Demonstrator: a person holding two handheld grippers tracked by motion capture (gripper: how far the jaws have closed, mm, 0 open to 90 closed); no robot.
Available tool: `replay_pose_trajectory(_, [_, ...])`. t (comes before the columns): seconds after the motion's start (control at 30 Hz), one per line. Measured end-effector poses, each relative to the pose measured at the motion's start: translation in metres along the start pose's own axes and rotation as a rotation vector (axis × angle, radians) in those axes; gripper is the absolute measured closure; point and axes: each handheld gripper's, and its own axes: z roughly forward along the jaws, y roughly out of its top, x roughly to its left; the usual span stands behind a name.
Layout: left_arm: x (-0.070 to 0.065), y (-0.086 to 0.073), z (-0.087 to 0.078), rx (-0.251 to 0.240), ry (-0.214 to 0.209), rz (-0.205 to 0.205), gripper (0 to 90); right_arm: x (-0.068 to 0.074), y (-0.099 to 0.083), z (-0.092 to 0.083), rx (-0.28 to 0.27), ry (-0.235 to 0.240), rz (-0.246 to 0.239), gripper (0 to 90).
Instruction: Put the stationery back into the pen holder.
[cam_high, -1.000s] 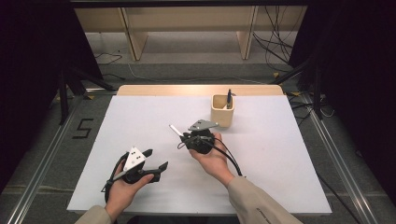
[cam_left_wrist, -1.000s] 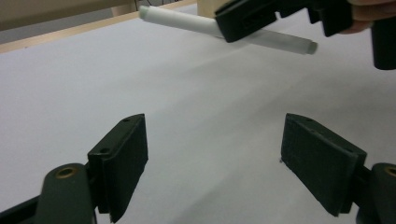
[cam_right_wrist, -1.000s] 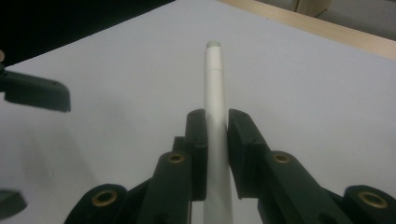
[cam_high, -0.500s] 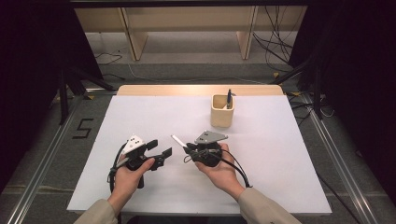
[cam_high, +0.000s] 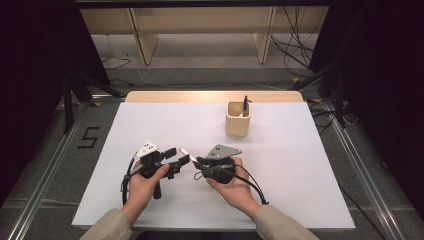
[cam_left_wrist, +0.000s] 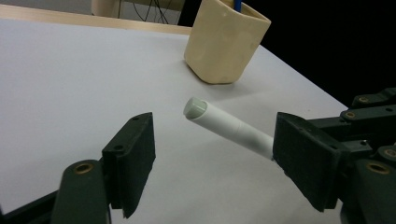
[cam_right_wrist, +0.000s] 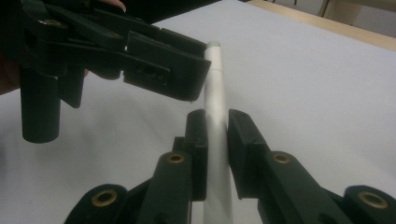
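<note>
White pen (cam_right_wrist: 215, 107) clamped in the right tool (cam_right_wrist: 216, 140) near the worktop's (cam_high: 300, 165) front edge; left tool (cam_left_wrist: 212, 158), jaws narrowing around its cap, untouching, could knock it askew.

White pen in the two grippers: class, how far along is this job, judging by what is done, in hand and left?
Done: the right gripper is shut on the white pen. In hand: the left gripper, jaws just closing, frames the pen's capped end without touching. Left: probably gripping that end; the cup holds a dark pen.
</note>
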Motion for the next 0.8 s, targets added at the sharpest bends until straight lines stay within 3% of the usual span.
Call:
replay_pose_trajectory(0.23, [0.000, -0.001, 0.003, 0.005, -0.050, -0.050, 35.0, 0.003, 0.000, 0.001, -0.006, 0.005, -0.007, 79.1])
replay_pose_trajectory(0.43, [0.002, -0.001, 0.004, -0.004, -0.101, -0.121, 40.9, 0.004, 0.001, 0.002, -0.015, 0.005, -0.010, 79.1])
replay_pose_trajectory(0.5, [0.003, -0.002, 0.004, -0.014, -0.125, -0.156, 45.7, 0.005, 0.001, 0.001, -0.023, 0.007, -0.011, 79.1])
replay_pose_trajectory(0.57, [0.003, -0.001, 0.004, -0.027, -0.148, -0.166, 52.4, 0.005, 0.001, 0.001, -0.026, 0.008, -0.014, 79.1])
replay_pose_trajectory(0.67, [0.001, 0.001, 0.000, -0.083, -0.169, -0.194, 67.3, 0.007, 0.001, 0.001, -0.030, 0.006, -0.022, 79.1])
replay_pose_trajectory(0.77, [-0.005, 0.002, -0.003, -0.112, -0.200, -0.193, 77.5, 0.008, 0.001, 0.002, -0.037, 0.009, -0.027, 79.0])
replay_pose_trajectory(0.8, [-0.008, 0.003, -0.004, -0.115, -0.191, -0.177, 78.4, 0.009, 0.001, 0.002, -0.037, 0.011, -0.027, 78.9])
